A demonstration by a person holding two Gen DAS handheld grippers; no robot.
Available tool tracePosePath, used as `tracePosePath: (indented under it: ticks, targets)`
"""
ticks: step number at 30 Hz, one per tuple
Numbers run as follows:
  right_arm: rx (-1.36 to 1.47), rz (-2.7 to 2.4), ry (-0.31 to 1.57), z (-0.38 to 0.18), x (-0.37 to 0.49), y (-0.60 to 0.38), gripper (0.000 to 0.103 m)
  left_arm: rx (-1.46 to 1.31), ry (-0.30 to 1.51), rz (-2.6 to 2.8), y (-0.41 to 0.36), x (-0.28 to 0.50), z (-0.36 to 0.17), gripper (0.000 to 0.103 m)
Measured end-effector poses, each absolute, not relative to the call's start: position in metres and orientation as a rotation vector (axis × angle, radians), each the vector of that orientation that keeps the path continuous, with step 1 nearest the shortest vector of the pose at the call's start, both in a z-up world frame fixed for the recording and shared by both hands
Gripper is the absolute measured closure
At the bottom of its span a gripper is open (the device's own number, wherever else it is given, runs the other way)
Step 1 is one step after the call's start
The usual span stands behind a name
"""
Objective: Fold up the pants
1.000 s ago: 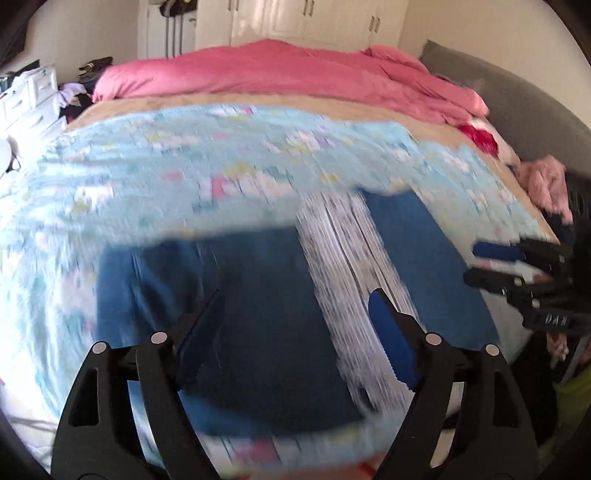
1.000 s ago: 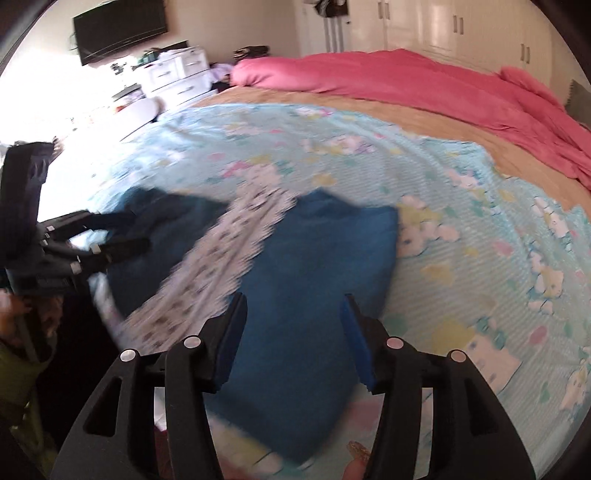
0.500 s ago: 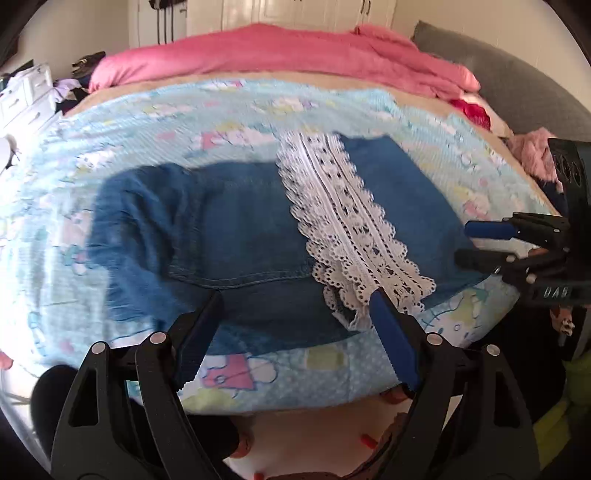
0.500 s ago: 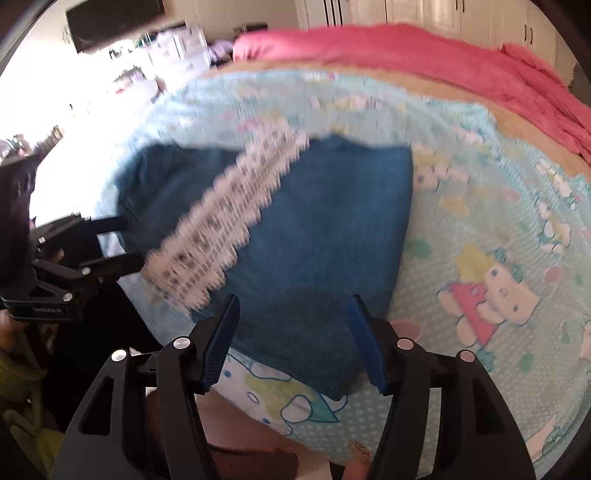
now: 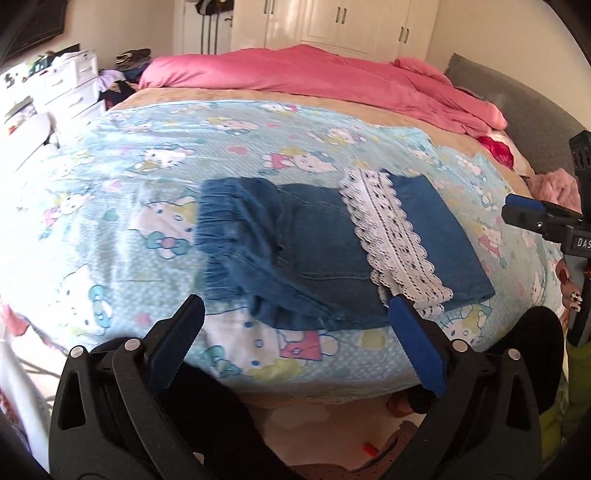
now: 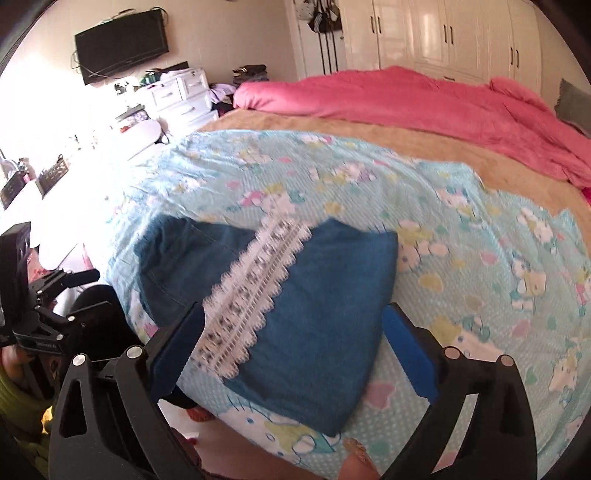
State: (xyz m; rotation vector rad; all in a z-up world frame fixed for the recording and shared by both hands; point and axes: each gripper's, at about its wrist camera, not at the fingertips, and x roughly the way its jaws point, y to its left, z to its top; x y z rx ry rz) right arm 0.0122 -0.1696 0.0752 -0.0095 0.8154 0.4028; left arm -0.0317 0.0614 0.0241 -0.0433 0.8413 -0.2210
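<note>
Blue denim pants (image 5: pixel 317 251) lie folded on the blue cartoon-print sheet (image 5: pixel 147 155) near the bed's front edge, with a white lace band (image 5: pixel 391 236) across them and the elastic waistband at the left. They also show in the right wrist view (image 6: pixel 317 317). My left gripper (image 5: pixel 295 332) is open and empty, held back off the bed's edge in front of the pants. My right gripper (image 6: pixel 295 339) is open and empty, just short of the pants' near fold. It shows at the right of the left wrist view (image 5: pixel 543 218).
A pink duvet (image 5: pixel 314 77) is heaped along the far side of the bed. A grey headboard (image 5: pixel 517 107) stands at the right. White drawers (image 6: pixel 181 96) and a wall TV (image 6: pixel 122 40) stand left of the bed. Wardrobe doors (image 5: pixel 351 26) fill the back wall.
Both grippers have pulled back from over the pants toward the bed's front edge. The folded pants stay in place on the sheet.
</note>
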Motion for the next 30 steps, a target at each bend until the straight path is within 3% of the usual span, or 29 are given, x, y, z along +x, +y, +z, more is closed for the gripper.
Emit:
tracePosePath:
  ticks: [17,30]
  targets:
    - [-0.124,0.540,0.822,0.099,0.061,-0.085,0.006,-0.181,0.890,-0.138,0.119,-0.034,0.008,0.009]
    - [-0.185,0.707,0.940,0.086,0.114,-0.012,0.006,-0.256,0.939,-0.209,0.106,-0.020,-0.008,0.009]
